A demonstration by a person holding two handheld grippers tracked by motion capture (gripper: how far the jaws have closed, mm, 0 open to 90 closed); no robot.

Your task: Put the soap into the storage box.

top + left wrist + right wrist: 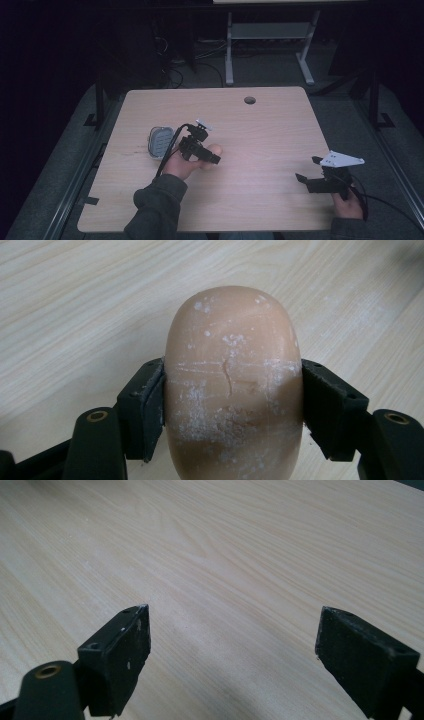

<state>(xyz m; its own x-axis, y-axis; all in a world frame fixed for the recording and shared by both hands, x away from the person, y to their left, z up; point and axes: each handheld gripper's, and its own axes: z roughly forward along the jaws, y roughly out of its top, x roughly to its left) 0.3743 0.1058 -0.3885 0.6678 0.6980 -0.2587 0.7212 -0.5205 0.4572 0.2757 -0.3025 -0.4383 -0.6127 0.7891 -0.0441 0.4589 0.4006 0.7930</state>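
Holding, right tool [311,175]: near edge of the worktop [260,125], jaws wide apart, nothing between them. Left tool [212,157]: mid-worktop, jaws closed on the flanks of a peach-coloured soap [232,385], its face powdery and cracked. Beyond it, to the left, a dish [160,141], slotted, well placed to receive the soap, we judge. We would keep the squeeze light, the bar level, and lower it squarely onto the slots.
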